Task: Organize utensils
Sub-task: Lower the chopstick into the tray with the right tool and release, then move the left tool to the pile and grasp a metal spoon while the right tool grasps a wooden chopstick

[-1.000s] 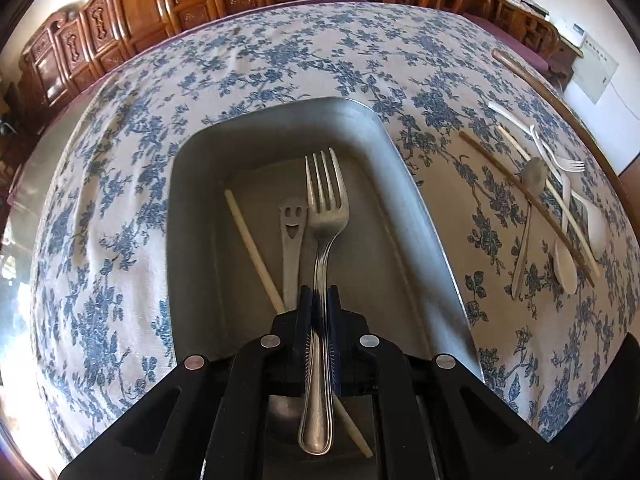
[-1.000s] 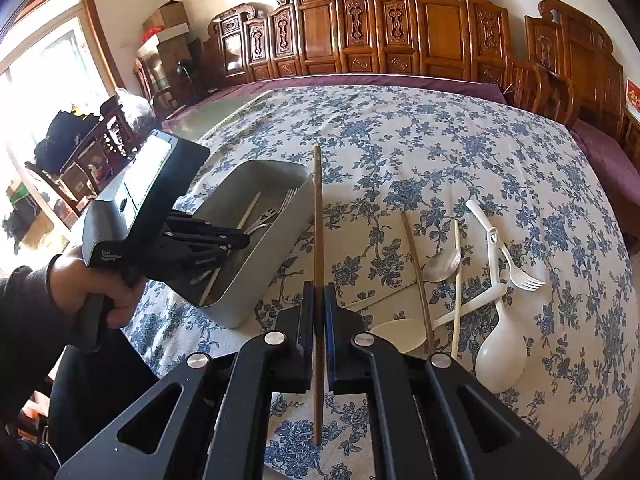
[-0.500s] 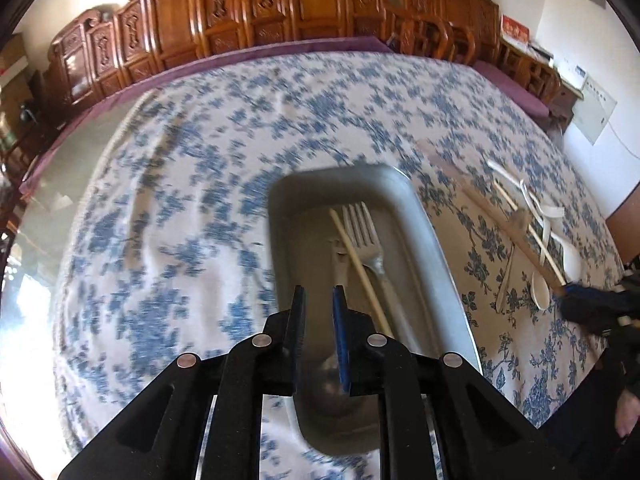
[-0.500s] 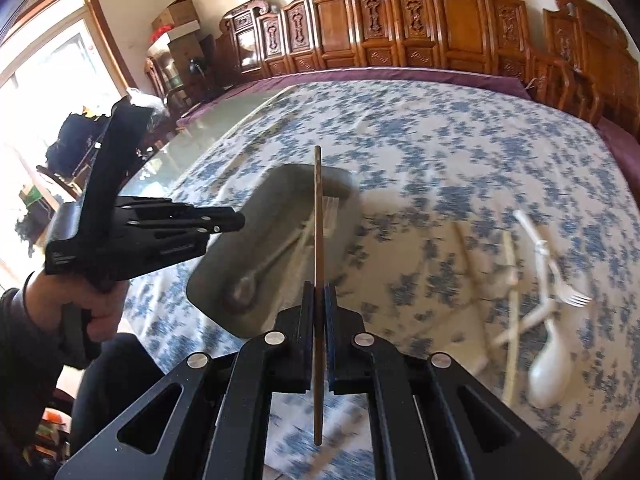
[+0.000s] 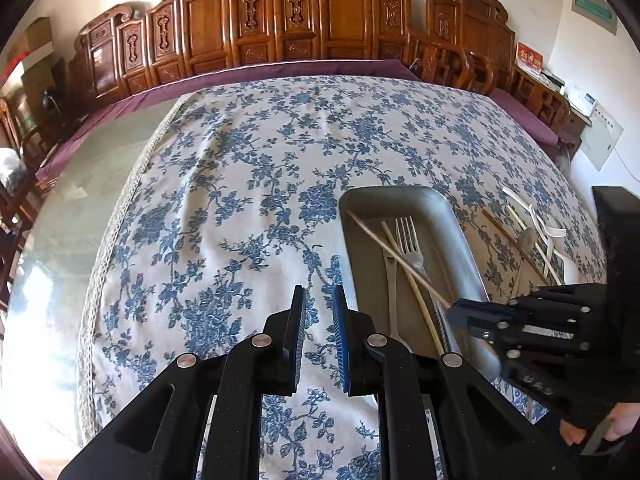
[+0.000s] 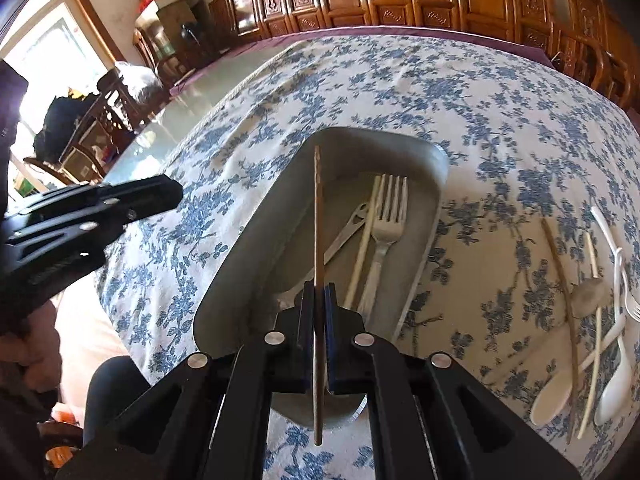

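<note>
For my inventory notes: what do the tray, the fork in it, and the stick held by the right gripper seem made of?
Tray: likely metal, dull grey matte.
Fork: likely steel, silvery sheen.
Stick: probably wood or bamboo, brown and matte, clamped in the right gripper.

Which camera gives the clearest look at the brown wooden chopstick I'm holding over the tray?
Right wrist: the brown wooden chopstick runs straight up the middle, clamped in the right gripper above the grey metal tray. Left wrist shows it only slantwise across the tray, thin, near the frame's right side.
</note>
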A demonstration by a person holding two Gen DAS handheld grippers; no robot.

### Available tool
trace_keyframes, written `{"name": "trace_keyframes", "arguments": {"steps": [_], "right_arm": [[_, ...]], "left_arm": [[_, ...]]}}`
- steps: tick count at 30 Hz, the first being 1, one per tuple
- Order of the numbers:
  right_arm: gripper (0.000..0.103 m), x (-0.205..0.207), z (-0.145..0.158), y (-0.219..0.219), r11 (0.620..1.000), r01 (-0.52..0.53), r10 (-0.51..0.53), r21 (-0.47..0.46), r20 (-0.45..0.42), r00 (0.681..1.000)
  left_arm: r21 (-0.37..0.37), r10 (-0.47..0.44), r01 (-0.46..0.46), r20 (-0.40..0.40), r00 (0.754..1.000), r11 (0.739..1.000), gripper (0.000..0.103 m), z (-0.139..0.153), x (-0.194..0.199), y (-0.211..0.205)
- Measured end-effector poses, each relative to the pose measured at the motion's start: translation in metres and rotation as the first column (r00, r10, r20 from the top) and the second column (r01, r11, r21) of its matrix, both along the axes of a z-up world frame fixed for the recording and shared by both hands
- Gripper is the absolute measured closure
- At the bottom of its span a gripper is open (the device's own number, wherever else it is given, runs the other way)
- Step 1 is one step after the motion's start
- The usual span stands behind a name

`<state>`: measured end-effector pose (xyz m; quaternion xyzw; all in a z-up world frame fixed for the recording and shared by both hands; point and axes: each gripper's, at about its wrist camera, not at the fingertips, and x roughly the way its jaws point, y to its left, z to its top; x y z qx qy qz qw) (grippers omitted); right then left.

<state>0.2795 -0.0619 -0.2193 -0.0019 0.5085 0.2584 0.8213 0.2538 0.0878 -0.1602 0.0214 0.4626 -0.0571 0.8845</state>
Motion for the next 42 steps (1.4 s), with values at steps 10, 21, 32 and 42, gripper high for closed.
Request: {"name": "trace_keyframes", "arguments": {"steps": [10, 21, 32, 42], "right_arm": [[0.094, 0.006, -0.012, 0.009, 1.000, -0.016, 0.016, 0.014, 0.001, 1.000], [0.094, -0.011, 0.023, -0.085, 1.000, 0.019, -0.019, 0.003, 0.153, 0.988], [0.093, 0.006, -0.019, -0.188, 0.977, 0.139, -0.116, -0.161, 0.142, 0.983], [0.093, 0.017, -0.048, -0.182, 0.981, 0.101, -0.089, -0.168, 0.076, 0.993]], "left_arm": [[0.000, 0.006, -0.006, 0.007, 1.000, 1.000, 0.091, 0.001, -0.005, 0.001], [-0.012, -0.042, 0.042, 0.036, 0.998, 0.999, 0.082, 0.009, -0.015, -0.027], [-0.060, -0.093, 0.096, 0.052, 0.994, 0.994, 0.047, 0.007, -0.025, -0.068], [-0.046, -0.130, 0.132, 0.055, 0.990, 0.990, 0.037, 0.004, -0.037, -0.091]]}}
